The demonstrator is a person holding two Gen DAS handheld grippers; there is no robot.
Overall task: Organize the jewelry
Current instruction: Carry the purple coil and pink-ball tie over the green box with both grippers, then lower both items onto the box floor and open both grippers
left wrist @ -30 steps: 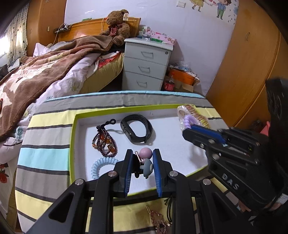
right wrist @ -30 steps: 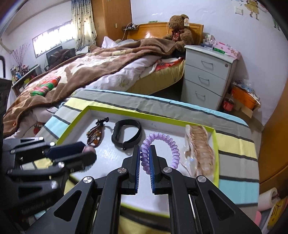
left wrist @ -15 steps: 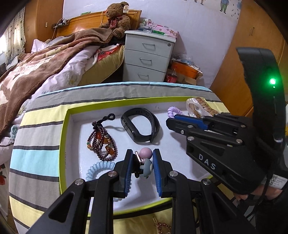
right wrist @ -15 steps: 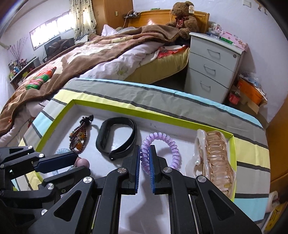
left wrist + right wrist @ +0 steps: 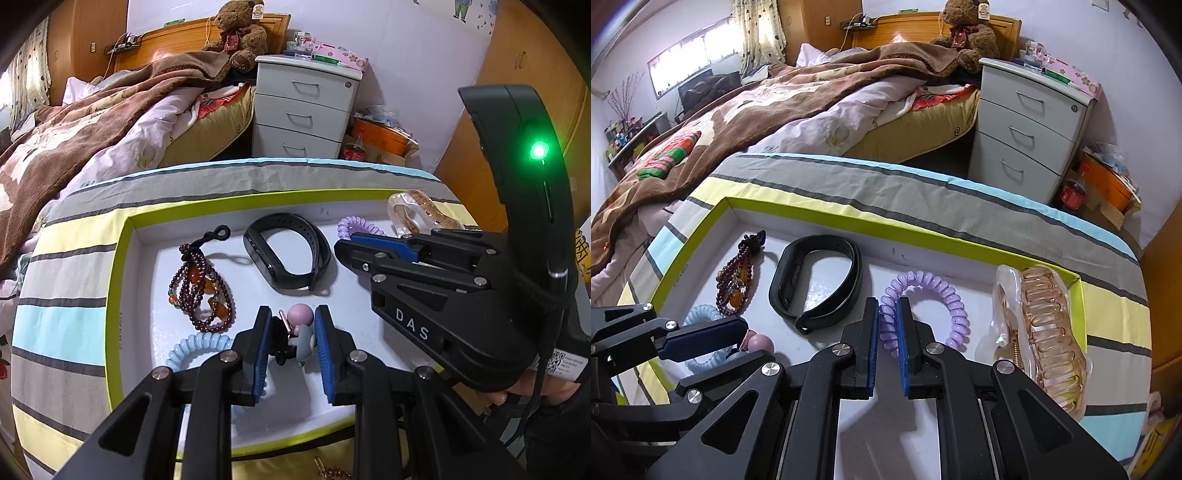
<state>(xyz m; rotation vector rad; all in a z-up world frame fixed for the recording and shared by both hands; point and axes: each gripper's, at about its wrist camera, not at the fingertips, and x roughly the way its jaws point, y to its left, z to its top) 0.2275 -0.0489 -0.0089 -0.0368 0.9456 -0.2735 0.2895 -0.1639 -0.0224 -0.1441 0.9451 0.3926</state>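
Striped cloth in grey, yellow and pale blue covers the tabletop, with a bed, a teddy bear and a grey drawer unit behind it. On the cloth sits a shallow white tray with a lime-green rim, and the jewelry lies inside it. At the tray's far left is a dark red bead bracelet with a few orange beads and a black loop; beside it lies a black wristband, closed into a ring. Near the front left lies a pale blue coil tie, partly under the left tool. A purple coil tie lies right of the wristband, and a large clear amber hair claw rests against the tray's right wall. The left tool has a small charm with a pink ball and a grey body between its blue pads; its jaws have just been opening a little, and whether the pads press on the charm I cannot tell. The charm is low over the tray floor near the blue tie. The right tool is closed tight on the near loop of the purple tie, which lies on the tray floor. A small gold piece lies on the cloth outside the front rim.
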